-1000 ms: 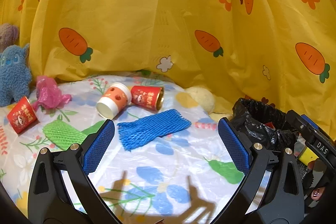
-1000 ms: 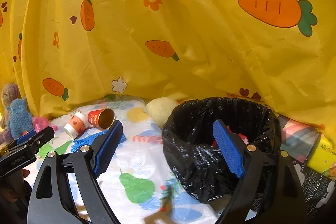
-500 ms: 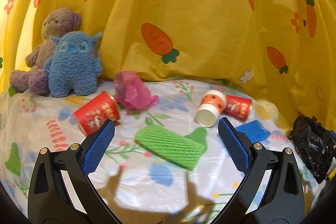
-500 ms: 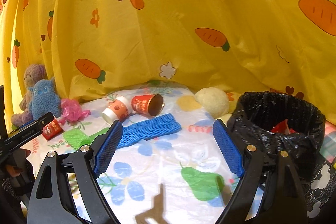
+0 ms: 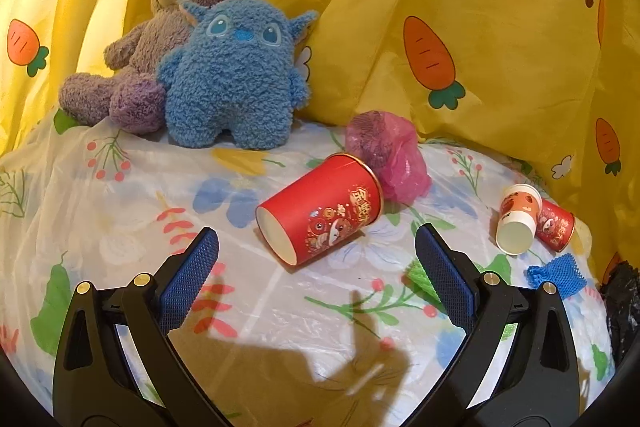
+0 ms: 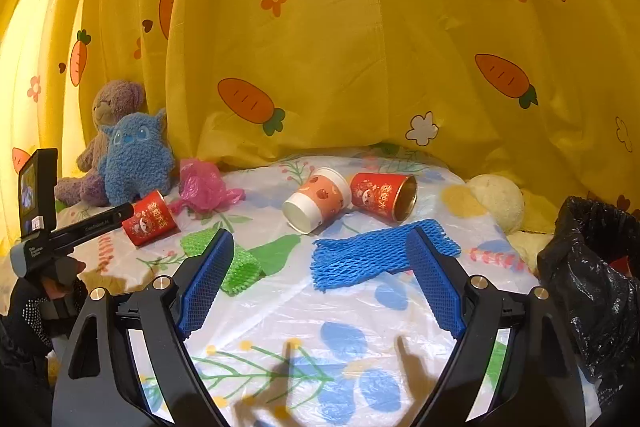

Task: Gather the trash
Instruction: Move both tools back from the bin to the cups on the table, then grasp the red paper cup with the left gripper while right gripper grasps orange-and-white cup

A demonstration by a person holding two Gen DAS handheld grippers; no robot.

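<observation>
Behind everything hangs a yellow curtain (image 6: 328, 59) printed with carrots and flowers, its hem meeting a table under a floral plastic cloth (image 6: 280, 311). At the right edge of the right wrist view stands a bin lined with a black bag (image 6: 592, 267), a scrap of red showing inside it. Against the curtain at the far left sit a purple teddy bear (image 5: 160, 39) and, leaning in front of it, a blue plush monster (image 5: 236, 75). Near the bin lies a pale round plush ball (image 6: 496, 203). The left gripper (image 5: 316, 267) hovers with its jaws spread wide and nothing between them, and a red paper cup (image 5: 320, 211) lies on its side just beyond the pads, its rim touching a crumpled pink plastic bag (image 5: 388, 155). The right gripper (image 6: 320, 279) is likewise spread wide and empty above the cloth, with a blue foam net sleeve (image 6: 376, 251) lying flat beyond its pads and a green foam net sleeve (image 6: 236, 263) partly hidden by its left finger. Behind the blue sleeve, an orange-and-white paper cup (image 6: 316, 199) and a second red cup (image 6: 384, 195) lie on their sides, touching each other.
</observation>
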